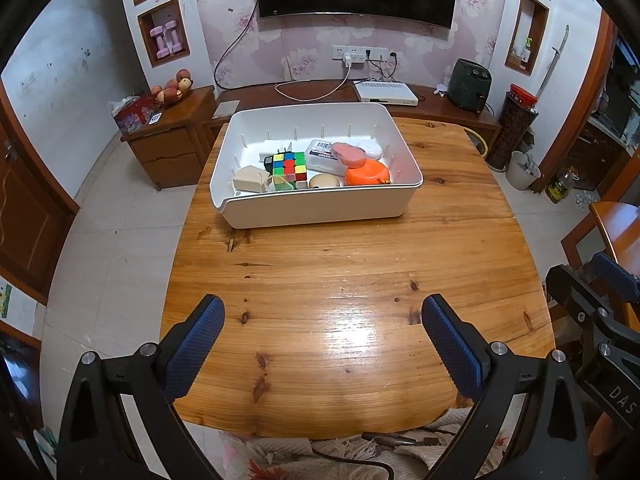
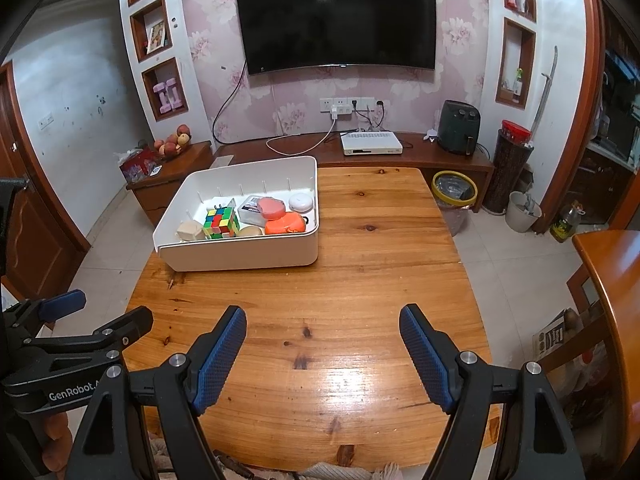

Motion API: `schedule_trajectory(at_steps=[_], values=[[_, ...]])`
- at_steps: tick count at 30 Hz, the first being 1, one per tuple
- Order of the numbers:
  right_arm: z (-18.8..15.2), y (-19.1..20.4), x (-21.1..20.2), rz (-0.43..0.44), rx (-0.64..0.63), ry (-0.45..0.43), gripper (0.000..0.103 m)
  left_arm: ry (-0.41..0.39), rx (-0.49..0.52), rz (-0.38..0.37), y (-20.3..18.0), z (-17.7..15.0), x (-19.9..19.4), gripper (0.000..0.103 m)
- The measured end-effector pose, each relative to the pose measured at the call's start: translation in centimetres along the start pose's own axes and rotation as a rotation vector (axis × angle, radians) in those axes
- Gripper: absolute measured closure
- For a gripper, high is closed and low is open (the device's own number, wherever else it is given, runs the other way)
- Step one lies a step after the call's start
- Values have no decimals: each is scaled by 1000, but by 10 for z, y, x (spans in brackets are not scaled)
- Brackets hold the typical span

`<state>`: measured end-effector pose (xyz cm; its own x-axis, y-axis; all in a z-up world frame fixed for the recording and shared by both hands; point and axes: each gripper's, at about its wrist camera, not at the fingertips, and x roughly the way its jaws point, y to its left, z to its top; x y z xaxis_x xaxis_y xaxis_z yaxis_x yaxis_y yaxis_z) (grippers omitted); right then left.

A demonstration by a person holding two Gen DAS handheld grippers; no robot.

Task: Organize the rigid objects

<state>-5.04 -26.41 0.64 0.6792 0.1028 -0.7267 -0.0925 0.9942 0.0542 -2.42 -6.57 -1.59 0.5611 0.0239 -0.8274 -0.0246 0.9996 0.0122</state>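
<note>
Both grippers nearest the lens: left gripper [image 1: 322, 344] and right gripper [image 2: 322, 354] hang over the near end of the bench [image 1: 360, 280], jaws spread wide, nothing between the blue pads, angled down at bare wood. Bench surface in front of them carries no loose items, so my read is the sorting is done or close to it and the hands are parked clear. White bin [image 1: 316, 204] sits at the far end of the bench, left of centre, well apart from both grippers; it holds all the rigid objects I can see, packed toward its near wall so they don't roll. Inside, big to small: clear plastic box [image 1: 322, 156] with a label, orange round case [image 1: 367, 173] at the right, Rubik's cube [image 1: 289, 166] mid-left, beige faceted block [image 1: 251, 179] at the far left, pink oval case [image 1: 348, 153] stacked on the clear box, white puck [image 1: 371, 148] behind it, tan rounded piece [image 1: 325, 181] against the front wall. Green-edged item by the cube: can't identify.
</note>
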Motion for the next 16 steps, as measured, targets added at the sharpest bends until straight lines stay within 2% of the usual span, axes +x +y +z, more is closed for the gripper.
schedule_trajectory(at_steps=[16], values=[[0, -3, 6, 9, 1, 18, 23, 8, -4, -1, -2, -1, 0, 4]])
